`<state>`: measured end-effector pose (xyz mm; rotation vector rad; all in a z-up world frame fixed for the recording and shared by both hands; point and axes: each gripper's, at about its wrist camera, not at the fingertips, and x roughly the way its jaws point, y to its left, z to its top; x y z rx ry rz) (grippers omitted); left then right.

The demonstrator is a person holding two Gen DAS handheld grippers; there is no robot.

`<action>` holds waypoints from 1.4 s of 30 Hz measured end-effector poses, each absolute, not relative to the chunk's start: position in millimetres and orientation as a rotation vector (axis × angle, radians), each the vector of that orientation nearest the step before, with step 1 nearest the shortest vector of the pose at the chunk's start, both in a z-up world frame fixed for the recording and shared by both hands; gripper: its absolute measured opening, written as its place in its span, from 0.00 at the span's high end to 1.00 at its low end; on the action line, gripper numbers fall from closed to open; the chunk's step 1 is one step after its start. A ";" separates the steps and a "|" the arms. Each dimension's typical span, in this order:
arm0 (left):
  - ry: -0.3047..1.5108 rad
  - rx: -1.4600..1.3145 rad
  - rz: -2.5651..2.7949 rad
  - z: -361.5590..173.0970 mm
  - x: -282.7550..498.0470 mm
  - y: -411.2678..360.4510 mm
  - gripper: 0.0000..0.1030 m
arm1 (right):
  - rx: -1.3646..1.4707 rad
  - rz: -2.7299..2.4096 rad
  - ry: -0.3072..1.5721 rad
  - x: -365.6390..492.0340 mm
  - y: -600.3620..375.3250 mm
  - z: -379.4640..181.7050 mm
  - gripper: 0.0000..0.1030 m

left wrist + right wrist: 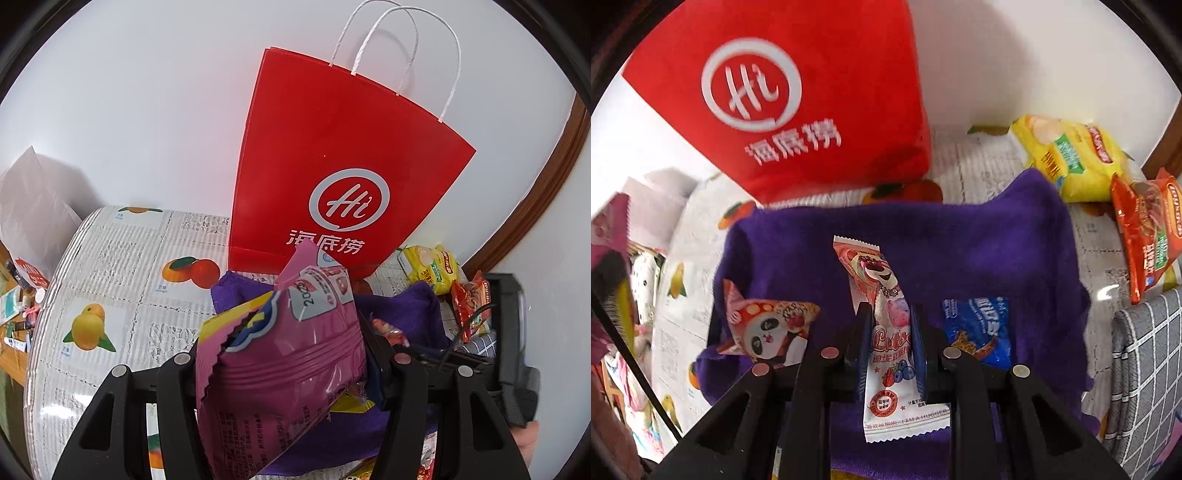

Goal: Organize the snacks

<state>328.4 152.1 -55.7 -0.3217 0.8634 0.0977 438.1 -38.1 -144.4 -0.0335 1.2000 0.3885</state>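
Evidently sorting: left tongs (284, 354) clamp a pink bag (280, 354), right tongs (890, 332) pinch a slim candy wrapper (886, 332) over the purple cloth (997, 251), probably the collecting spot on the bench (122, 273).

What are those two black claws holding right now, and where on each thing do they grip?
The left gripper holds a pink snack bag across its middle. The right gripper pinches a long strawberry-bear candy packet at its middle, above the purple cloth.
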 end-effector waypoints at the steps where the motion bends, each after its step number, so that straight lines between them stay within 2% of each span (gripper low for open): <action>1: 0.863 -0.322 0.098 -55.2 328.2 152.4 0.44 | -0.037 0.392 1.210 438.4 -36.4 -147.4 0.79; 10: 0.879 -0.327 0.087 -58.0 330.3 153.2 0.44 | -0.069 0.423 1.263 439.0 -22.2 -159.9 0.77; 14: 0.880 -0.321 0.084 -58.3 331.4 151.3 0.44 | -0.053 0.432 1.234 436.8 -27.9 -146.6 0.65; 29: 0.945 -0.254 0.061 -73.3 339.9 123.3 0.43 | 0.055 0.392 1.011 416.9 -77.2 -66.7 0.62; 42: 1.061 -0.171 0.043 -98.9 349.6 95.0 0.43 | 0.115 0.406 0.958 409.5 -94.9 -48.1 0.61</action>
